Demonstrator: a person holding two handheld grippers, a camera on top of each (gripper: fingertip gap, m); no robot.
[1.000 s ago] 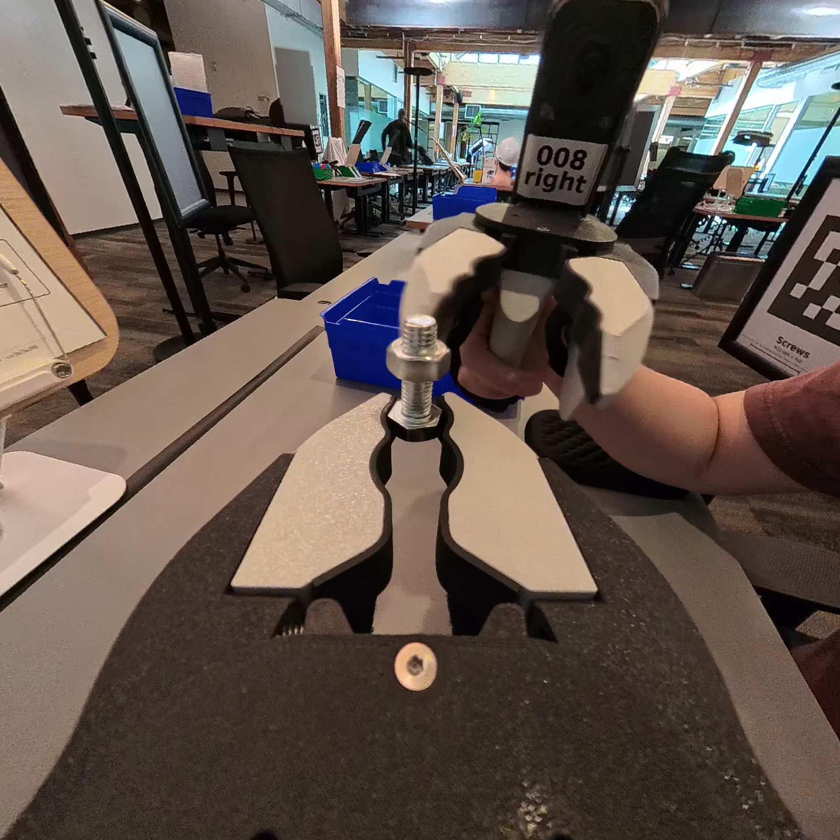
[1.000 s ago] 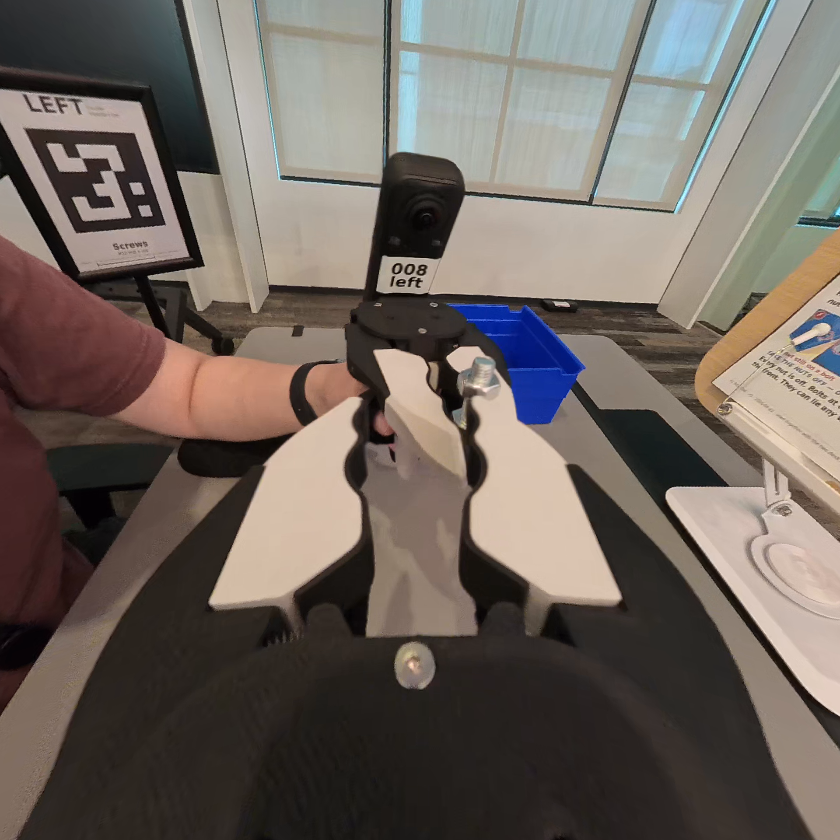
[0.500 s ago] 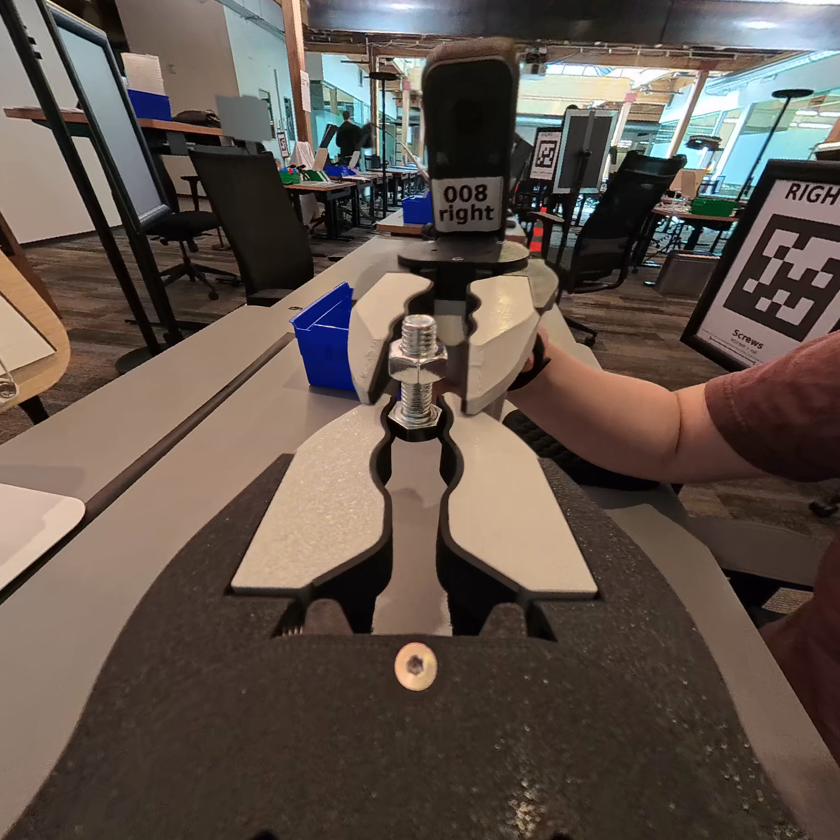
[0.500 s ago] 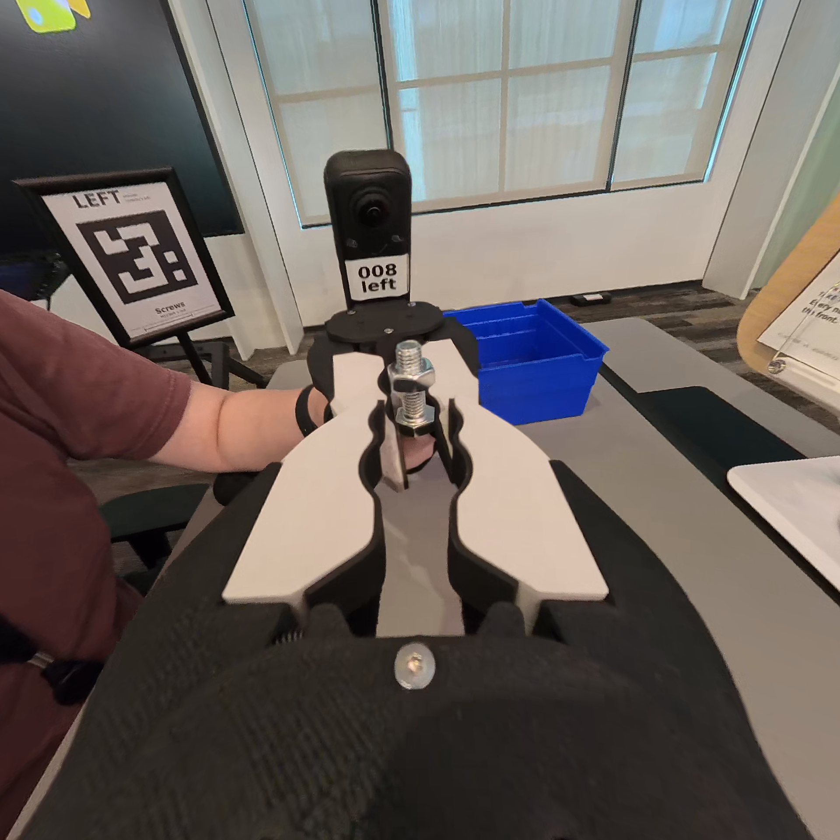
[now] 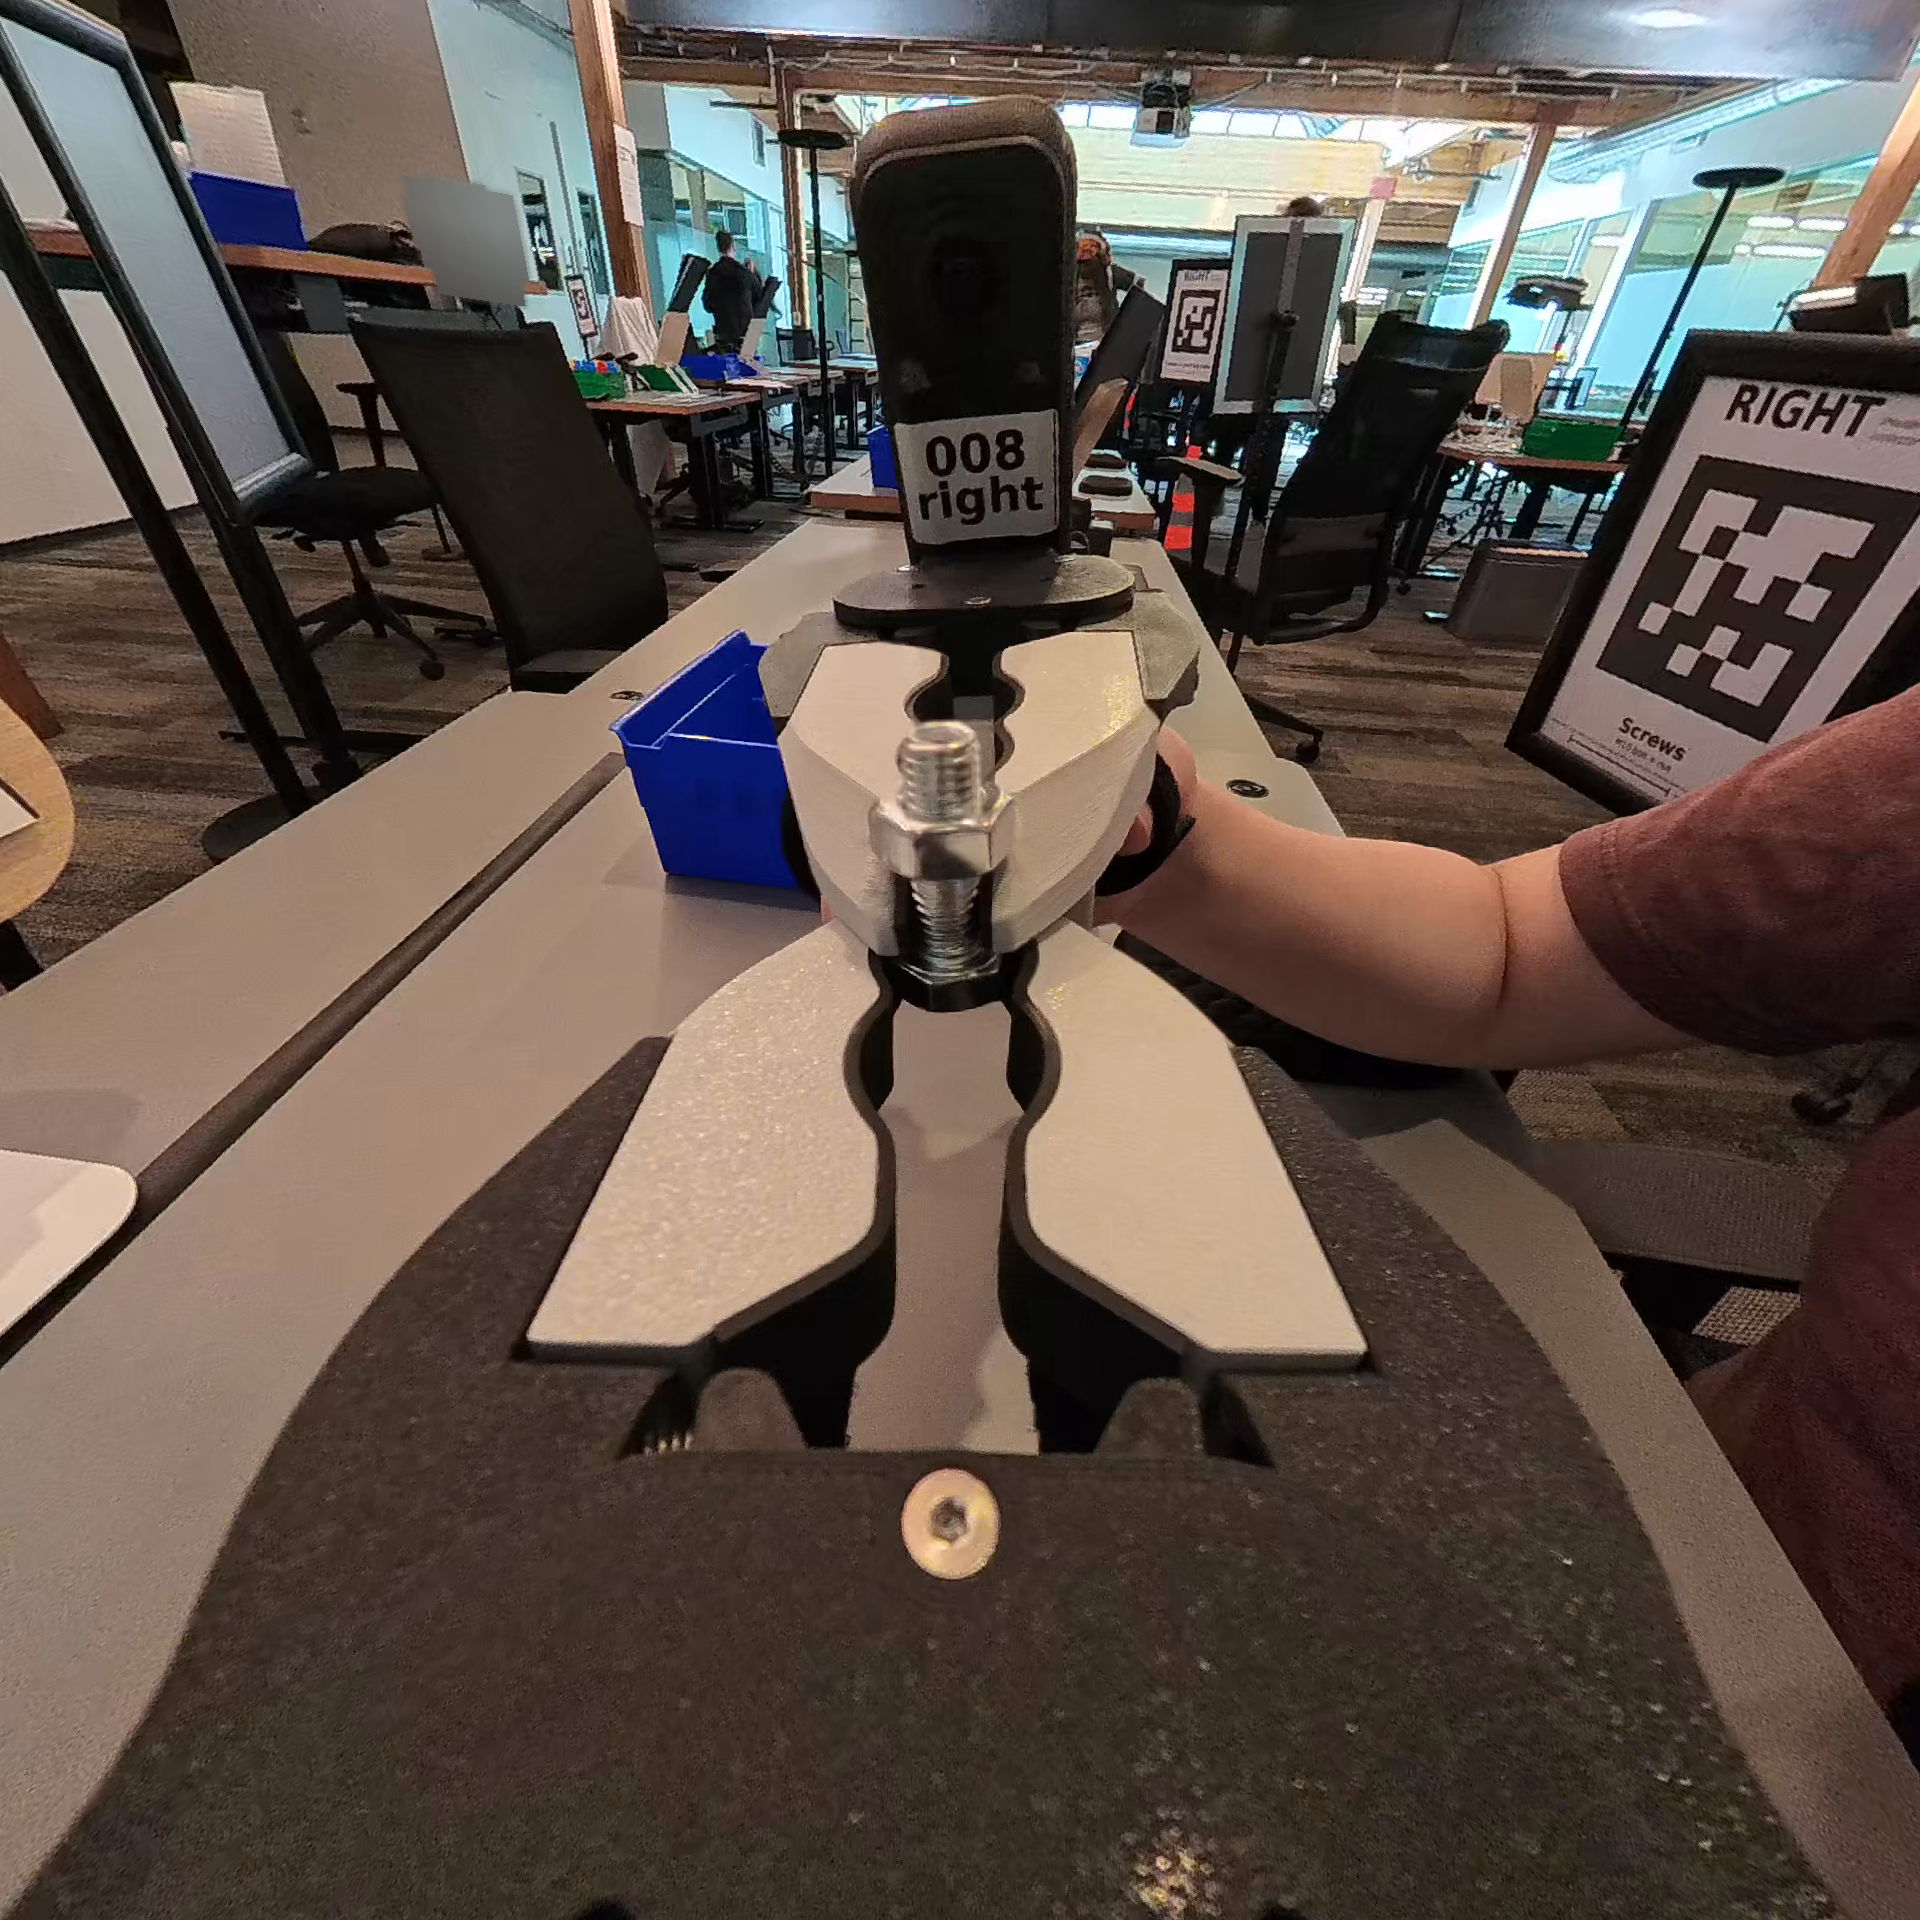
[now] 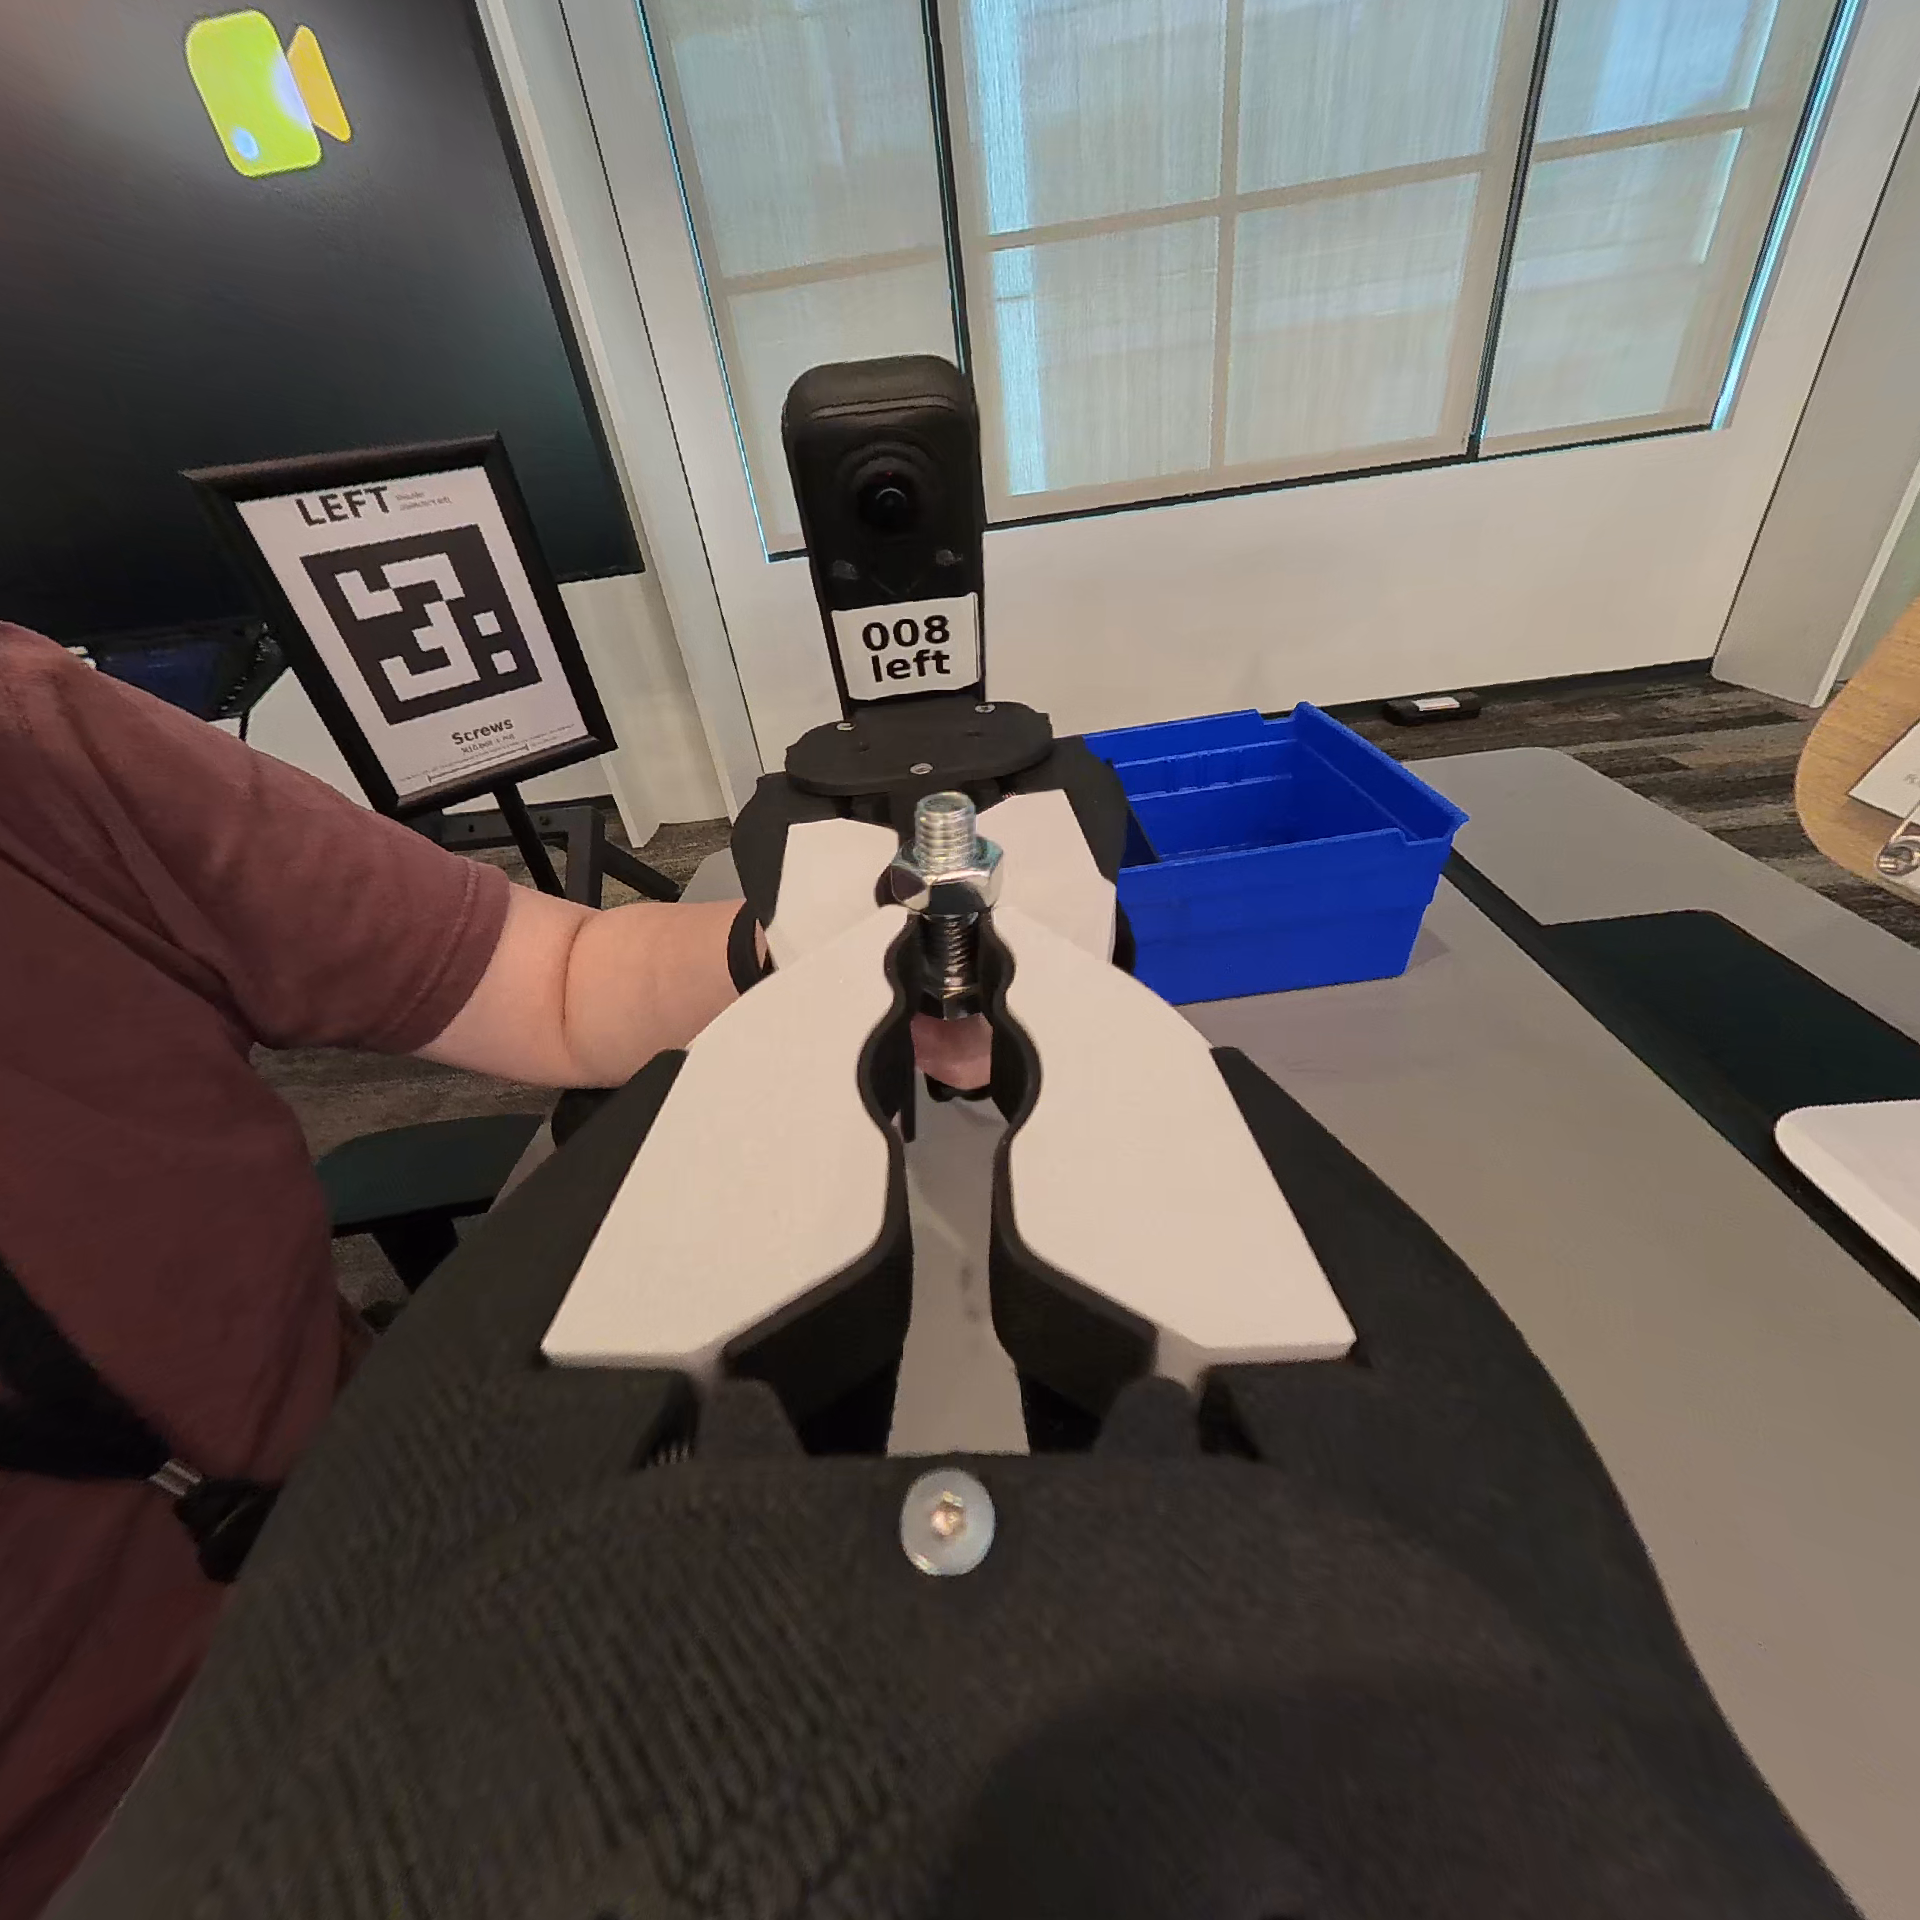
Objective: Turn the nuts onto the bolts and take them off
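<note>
Bolt (image 5: 943, 914) stands upright w/ threads up, held in mid-air over the grey table (image 5: 312, 1039). Nut (image 5: 940, 836) sits partway down the shaft, threads showing above & below it. Left gripper (image 5: 948, 982) is clamped on the bolt head at its fingertips. Right gripper (image 6: 940, 878), facing it, has its fingers closed around the nut (contact looks snug in both views). Blue bin (image 6: 1278, 842) rests on the table just behind the grippers. A framed marker sign (image 5: 1725, 582) stands off to the side.
</note>
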